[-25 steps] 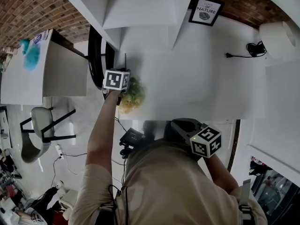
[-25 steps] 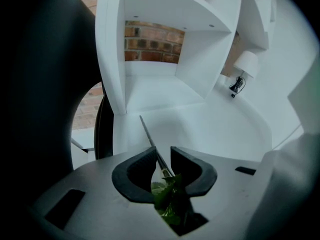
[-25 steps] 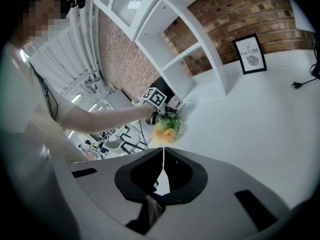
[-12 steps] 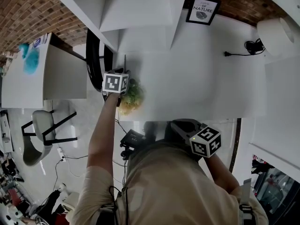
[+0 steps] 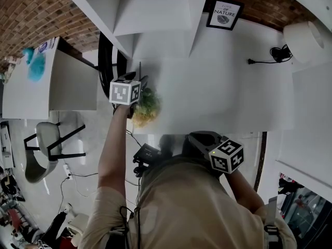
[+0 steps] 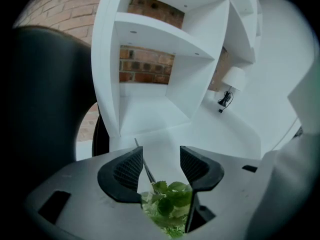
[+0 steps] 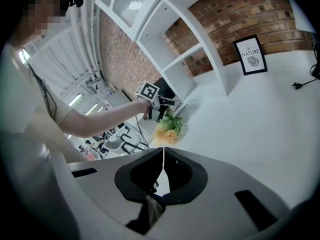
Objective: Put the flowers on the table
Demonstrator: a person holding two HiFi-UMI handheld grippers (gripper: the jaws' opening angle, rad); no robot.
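The left claw (image 6: 161, 166) is opening — its jaws stand apart around the stem of the flowers (image 5: 146, 107), which lie on the table (image 5: 218, 87) near its edge. The right claw (image 7: 163, 171) is closed, empty.

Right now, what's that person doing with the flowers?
A person holds a gripper in each hand. The left gripper is over a bunch of flowers lying on the white table near its edge. Its jaws are opening, and the thin stem sits between them without being squeezed, so the flowers look let go. The right gripper is shut with nothing in it, close to the person's body.
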